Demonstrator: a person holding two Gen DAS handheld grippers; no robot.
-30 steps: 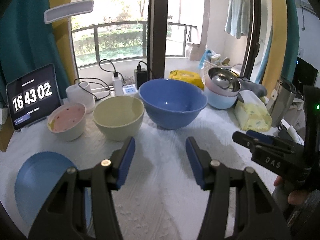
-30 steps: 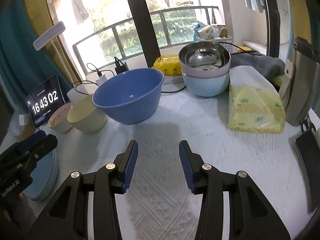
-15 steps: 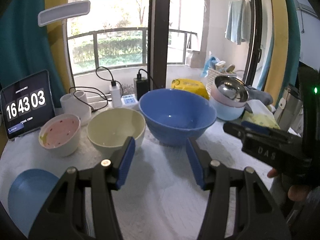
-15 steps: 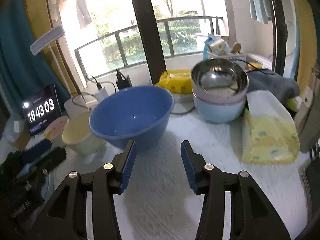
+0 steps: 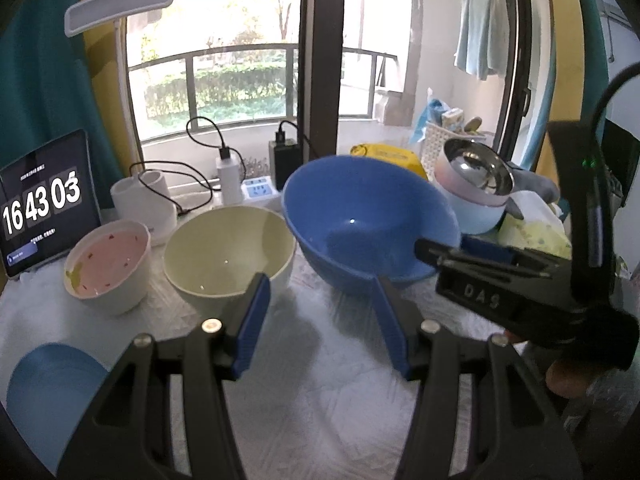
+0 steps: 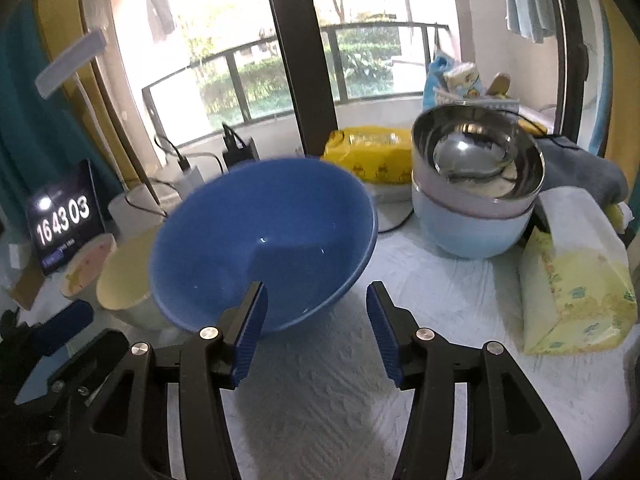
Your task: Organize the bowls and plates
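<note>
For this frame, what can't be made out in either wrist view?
- Blue plate: cut off by the left-wrist edge and the left gripper.
- Stacked bowls: count unclear; the steel bowl covers their insides.
- Tablet: small text unreadable.
- Right gripper: rim contact with the blue bowl unclear.

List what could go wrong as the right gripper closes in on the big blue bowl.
1. The right gripper straddles the blue bowl rim with open jaws just widened; a thin rim grip could tip it.
2. The cream bowl sits right beside it and may get knocked.
3. The left gripper hovers close; they could collide.
</note>
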